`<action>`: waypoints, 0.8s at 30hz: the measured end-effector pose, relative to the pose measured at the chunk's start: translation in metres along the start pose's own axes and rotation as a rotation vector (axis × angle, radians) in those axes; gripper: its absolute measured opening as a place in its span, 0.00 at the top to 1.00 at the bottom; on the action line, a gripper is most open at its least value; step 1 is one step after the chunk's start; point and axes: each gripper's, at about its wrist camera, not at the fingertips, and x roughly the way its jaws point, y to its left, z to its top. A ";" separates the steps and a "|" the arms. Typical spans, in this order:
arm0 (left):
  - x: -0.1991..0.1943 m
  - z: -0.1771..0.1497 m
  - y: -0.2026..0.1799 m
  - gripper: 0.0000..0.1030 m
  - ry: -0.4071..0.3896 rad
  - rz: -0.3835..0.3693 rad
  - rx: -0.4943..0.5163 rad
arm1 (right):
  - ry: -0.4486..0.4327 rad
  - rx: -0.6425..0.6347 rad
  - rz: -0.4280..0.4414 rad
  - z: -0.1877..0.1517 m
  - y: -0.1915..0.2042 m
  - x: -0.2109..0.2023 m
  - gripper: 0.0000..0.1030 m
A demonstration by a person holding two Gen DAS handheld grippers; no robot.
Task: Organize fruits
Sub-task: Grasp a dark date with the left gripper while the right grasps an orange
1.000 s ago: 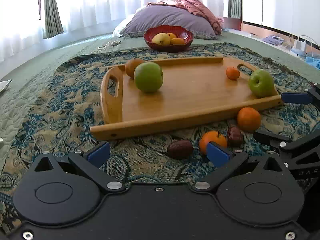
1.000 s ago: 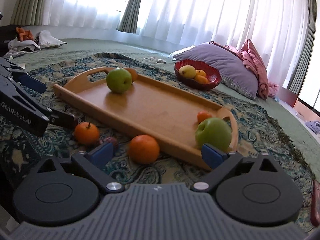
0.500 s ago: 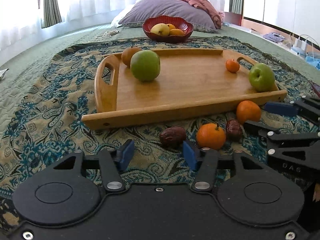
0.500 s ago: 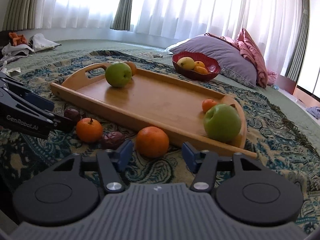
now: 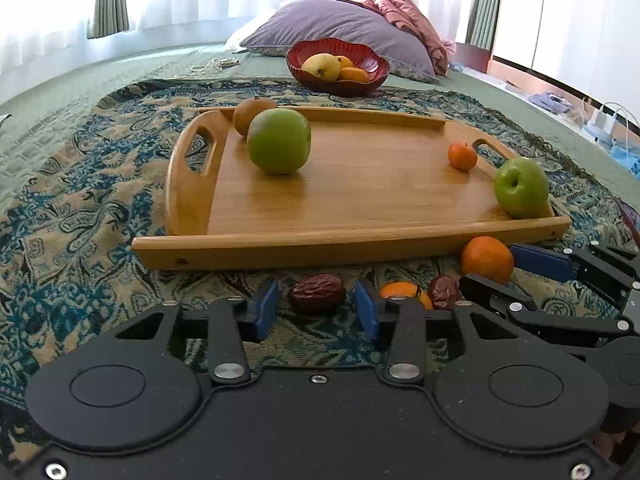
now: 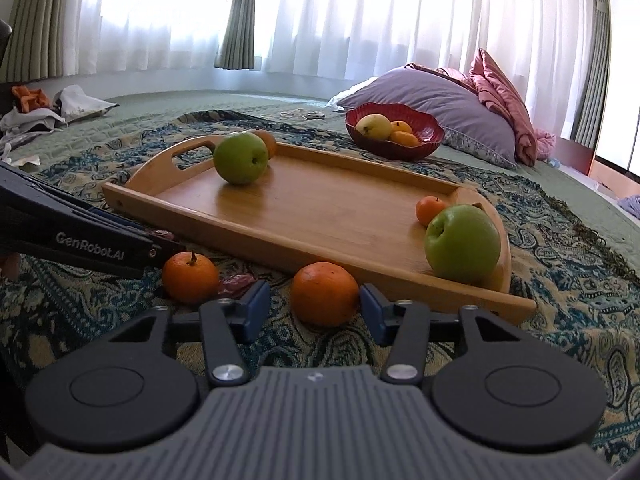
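Observation:
A dark dried date [image 5: 318, 298] lies on the patterned cloth in front of the wooden tray [image 5: 360, 248]. My left gripper [image 5: 314, 310] is closing with the date between its blue pads; a gap still shows on each side. An orange [image 6: 324, 294] sits by the tray's front rim. My right gripper [image 6: 314, 314] is closing around it, the right pad almost touching and the left pad apart. On the tray are two green apples [image 5: 279, 140] [image 5: 521, 188], a small mandarin [image 5: 463, 156] and a brownish fruit [image 5: 250, 116].
A stemmed mandarin [image 6: 190, 278] and a second date [image 6: 236, 282] lie between the two grippers. A red bowl [image 5: 338, 66] with yellow and orange fruit stands behind the tray, in front of a purple pillow [image 5: 340, 24]. Clothes and bags lie at the bed's edges.
Both grippers' jaws have narrowed from wide open. The left pads have come in on either side of the date, the right pads on either side of the orange.

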 end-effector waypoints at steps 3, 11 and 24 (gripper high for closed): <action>0.002 -0.002 -0.002 0.68 -0.001 0.014 -0.009 | -0.001 0.010 -0.026 -0.001 -0.002 0.002 0.39; -0.008 0.000 -0.007 0.72 -0.052 0.043 0.003 | 0.003 0.026 -0.035 -0.004 0.000 0.002 0.58; -0.007 0.051 -0.005 0.72 -0.140 0.076 0.012 | -0.065 0.091 -0.115 0.030 -0.011 0.003 0.60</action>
